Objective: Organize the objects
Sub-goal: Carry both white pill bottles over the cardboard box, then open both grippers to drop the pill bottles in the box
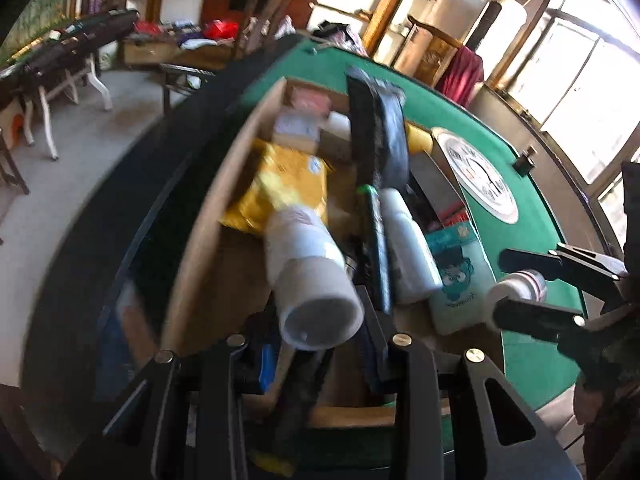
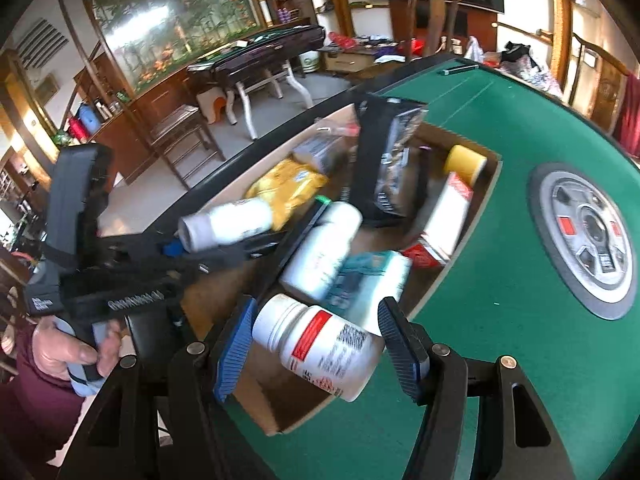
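Note:
A cardboard box [image 2: 494, 172] lies on the green table [image 2: 500, 340] and holds several items. My left gripper [image 1: 320, 320] is shut on a white bottle [image 1: 308, 276] and holds it over the box; it also shows in the right wrist view [image 2: 228, 224]. My right gripper [image 2: 320, 344] is shut on a white pill bottle with a red label [image 2: 320, 348] at the box's near corner; it also shows in the left wrist view [image 1: 520, 286]. Inside the box are a yellow bag [image 1: 280, 188], another white bottle [image 1: 408, 240] and a black packet [image 2: 388, 160].
A round grey and white panel [image 2: 588, 232] sits in the table's middle. A teal tissue pack [image 1: 456, 272] and a red and white box [image 2: 444, 220] lie in the box. Chairs, a second table [image 2: 260, 56] and cabinets stand beyond the table's far edge.

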The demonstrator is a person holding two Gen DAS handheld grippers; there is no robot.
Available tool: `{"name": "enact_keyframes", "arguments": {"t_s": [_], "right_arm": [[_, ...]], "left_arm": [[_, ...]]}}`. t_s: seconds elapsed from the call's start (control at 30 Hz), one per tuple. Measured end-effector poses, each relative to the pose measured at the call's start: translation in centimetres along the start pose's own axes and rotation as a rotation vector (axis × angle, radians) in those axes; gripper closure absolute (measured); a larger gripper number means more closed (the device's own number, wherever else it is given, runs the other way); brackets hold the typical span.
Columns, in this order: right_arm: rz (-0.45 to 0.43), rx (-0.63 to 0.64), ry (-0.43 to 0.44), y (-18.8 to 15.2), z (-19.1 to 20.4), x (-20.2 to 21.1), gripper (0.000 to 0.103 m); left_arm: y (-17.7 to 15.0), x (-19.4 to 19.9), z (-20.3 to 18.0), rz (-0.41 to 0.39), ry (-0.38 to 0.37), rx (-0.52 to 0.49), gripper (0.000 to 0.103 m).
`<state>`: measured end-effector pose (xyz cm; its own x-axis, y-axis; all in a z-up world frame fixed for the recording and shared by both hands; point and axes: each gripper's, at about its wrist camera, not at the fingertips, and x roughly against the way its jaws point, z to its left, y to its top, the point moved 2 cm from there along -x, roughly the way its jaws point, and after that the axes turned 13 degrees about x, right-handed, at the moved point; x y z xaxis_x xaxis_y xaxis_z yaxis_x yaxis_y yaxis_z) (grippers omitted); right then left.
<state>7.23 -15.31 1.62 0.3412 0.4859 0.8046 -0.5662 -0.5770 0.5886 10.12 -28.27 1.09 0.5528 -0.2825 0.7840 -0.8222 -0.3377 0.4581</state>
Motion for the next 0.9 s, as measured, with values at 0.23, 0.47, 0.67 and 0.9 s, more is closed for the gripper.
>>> {"name": "enact_keyframes", "arguments": {"t_s": [0.23, 0.47, 0.67, 0.9], "right_arm": [[0.022, 0.053, 0.029, 0.2, 2.2, -2.0, 0.035], [0.058, 0.114, 0.009, -0.1, 3.6, -3.7, 0.035], [0.052, 0.117, -0.014, -0.2, 3.7, -4.1, 0.035], [0.012, 0.108, -0.008, -0.2, 3.8, -4.3, 0.026]], "left_arm": [[-0.3, -0.6, -0.6, -0.011, 0.015, -0.028, 0.071], [0.4, 0.9, -0.5, -0.085, 0.041, -0.056, 0.069], [0.9, 2.4, -0.8, -0.164, 0.08, -0.069, 0.043], [1.4, 5.7, -1.3, -0.336, 0.142, -0.071, 0.007]]}}
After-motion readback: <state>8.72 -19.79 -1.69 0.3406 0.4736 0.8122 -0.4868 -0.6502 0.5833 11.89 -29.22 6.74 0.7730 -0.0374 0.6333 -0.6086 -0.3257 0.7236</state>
